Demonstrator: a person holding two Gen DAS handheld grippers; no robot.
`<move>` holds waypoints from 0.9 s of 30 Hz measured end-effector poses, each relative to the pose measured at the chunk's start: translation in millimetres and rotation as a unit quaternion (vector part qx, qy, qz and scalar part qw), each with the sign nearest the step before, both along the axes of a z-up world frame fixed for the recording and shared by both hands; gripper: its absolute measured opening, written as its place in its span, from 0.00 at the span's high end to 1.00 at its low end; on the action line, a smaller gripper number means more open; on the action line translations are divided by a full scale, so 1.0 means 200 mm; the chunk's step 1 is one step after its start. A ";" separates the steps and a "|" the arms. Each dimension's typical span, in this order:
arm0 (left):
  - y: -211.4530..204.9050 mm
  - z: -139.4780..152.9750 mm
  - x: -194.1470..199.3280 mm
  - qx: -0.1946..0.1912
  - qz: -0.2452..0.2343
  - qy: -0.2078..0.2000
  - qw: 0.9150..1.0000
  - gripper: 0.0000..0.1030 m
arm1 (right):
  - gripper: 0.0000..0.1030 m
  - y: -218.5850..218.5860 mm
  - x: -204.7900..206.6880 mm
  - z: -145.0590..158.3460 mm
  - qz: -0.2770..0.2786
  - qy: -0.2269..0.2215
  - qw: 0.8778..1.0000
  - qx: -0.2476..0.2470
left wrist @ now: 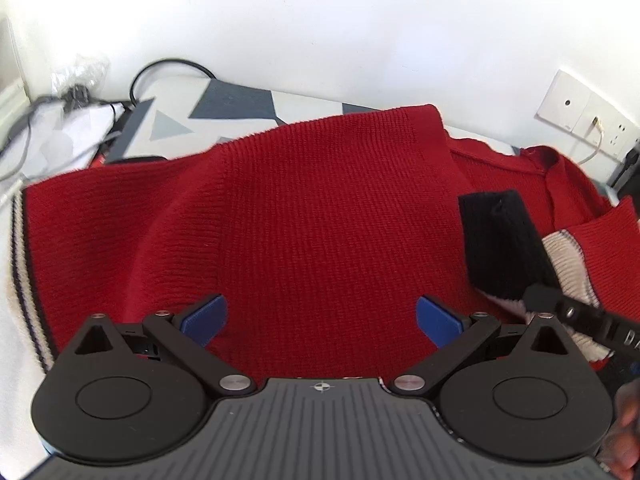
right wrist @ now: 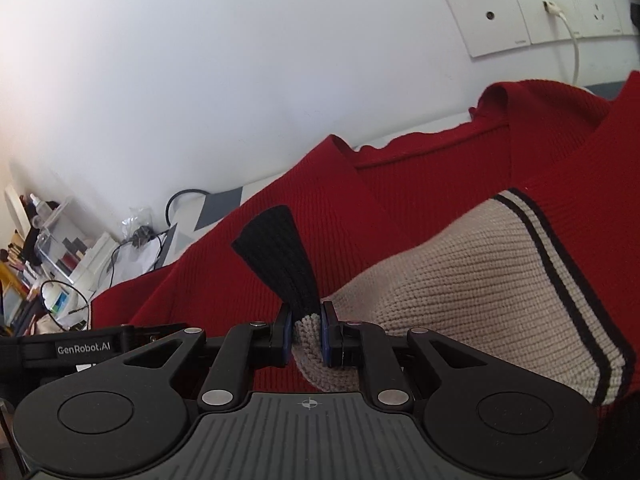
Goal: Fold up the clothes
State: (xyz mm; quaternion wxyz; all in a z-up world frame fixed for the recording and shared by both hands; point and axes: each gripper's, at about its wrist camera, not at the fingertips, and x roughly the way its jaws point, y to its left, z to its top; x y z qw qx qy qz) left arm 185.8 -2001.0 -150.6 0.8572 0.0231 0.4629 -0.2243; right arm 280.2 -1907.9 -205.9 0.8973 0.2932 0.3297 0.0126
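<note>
Pinched between the blue pads (right wrist: 326, 332) of the right claw (right wrist: 306, 334): the beige end of a sleeve (right wrist: 460, 280), just behind its black cuff (right wrist: 280, 256), which fans out past the fingertips; jaws nearly shut, only the thickness of the bunched knit between them. Held over the middle of the red sweater (left wrist: 304, 208), spread across a patterned surface (left wrist: 224, 100) against the white wall, hem with dark stripes off to the left edge. Left claw (left wrist: 322, 320) wide open above the red body panel, nothing between its pads and, as far as can be told, not touching the cloth. Likely step: carrying the sleeve inward across the body for a fold. Risks from here: grip sits on a small bunch of loose knit close to the cuff, so a quick pull could slip the yarn out and drop the sleeve short of the fold line; dragging instead of lifting could tug the body panel along and deepen the ridges already showing near the shoulder, since nothing pins the sweater down; letting go with the sleeve twisted would leave a lumpy, crooked fold; far edge lies near the white cable (right wrist: 576, 52) hanging from the wall socket (right wrist: 552, 8), so a wide sweep toward the wall might snag it
</note>
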 end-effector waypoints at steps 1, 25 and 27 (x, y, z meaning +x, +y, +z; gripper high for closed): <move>0.00 0.00 0.00 -0.019 0.001 0.007 1.000 0.00 | 0.88 -0.01 -0.01 0.00 -0.002 0.001 1.000 0.000; -0.22 -0.15 0.06 -0.123 0.018 0.133 0.983 0.00 | 0.58 0.30 -0.20 0.07 0.090 -0.036 0.971 -0.220; -0.22 -0.15 0.05 -0.123 0.022 0.133 0.983 0.00 | 0.57 0.21 -0.29 0.11 0.070 -0.037 0.975 -0.208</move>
